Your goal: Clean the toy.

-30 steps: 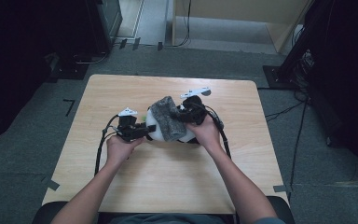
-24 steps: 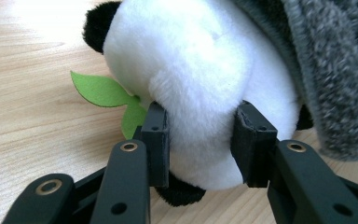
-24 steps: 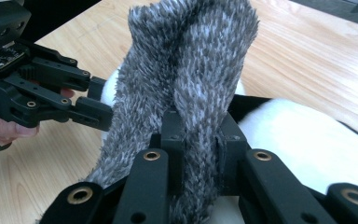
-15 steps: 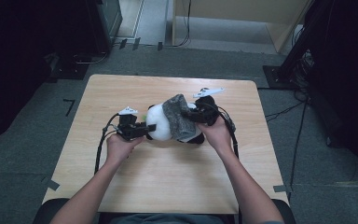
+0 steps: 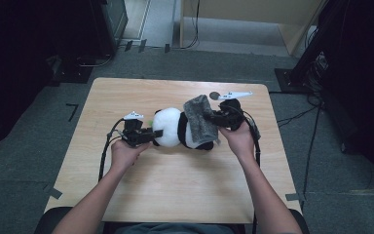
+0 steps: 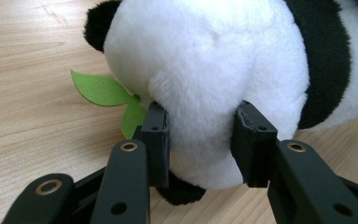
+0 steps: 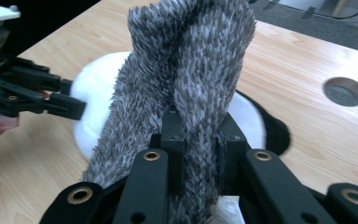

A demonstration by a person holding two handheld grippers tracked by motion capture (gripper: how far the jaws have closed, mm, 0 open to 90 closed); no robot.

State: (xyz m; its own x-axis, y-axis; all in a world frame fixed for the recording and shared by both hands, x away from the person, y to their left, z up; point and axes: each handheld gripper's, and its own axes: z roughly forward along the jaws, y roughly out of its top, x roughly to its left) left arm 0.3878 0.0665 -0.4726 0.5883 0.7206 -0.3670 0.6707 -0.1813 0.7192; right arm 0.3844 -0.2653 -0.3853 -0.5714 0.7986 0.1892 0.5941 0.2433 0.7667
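we pinch the panda plush (image 6: 205, 88) on the counter (image 5: 175, 180) between our left gripper (image 6: 200, 140) fingers. our right gripper (image 7: 200, 140) fingers clamp the grey cloth (image 7: 186, 79) draped over it. no readable writing.

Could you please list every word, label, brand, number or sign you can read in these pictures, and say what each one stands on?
There are none to read.
The plush panda and its green felt leaf bear no tag or print.
The grey cloth is plain.
The left gripper, the right gripper and the wooden table carry no lettering.
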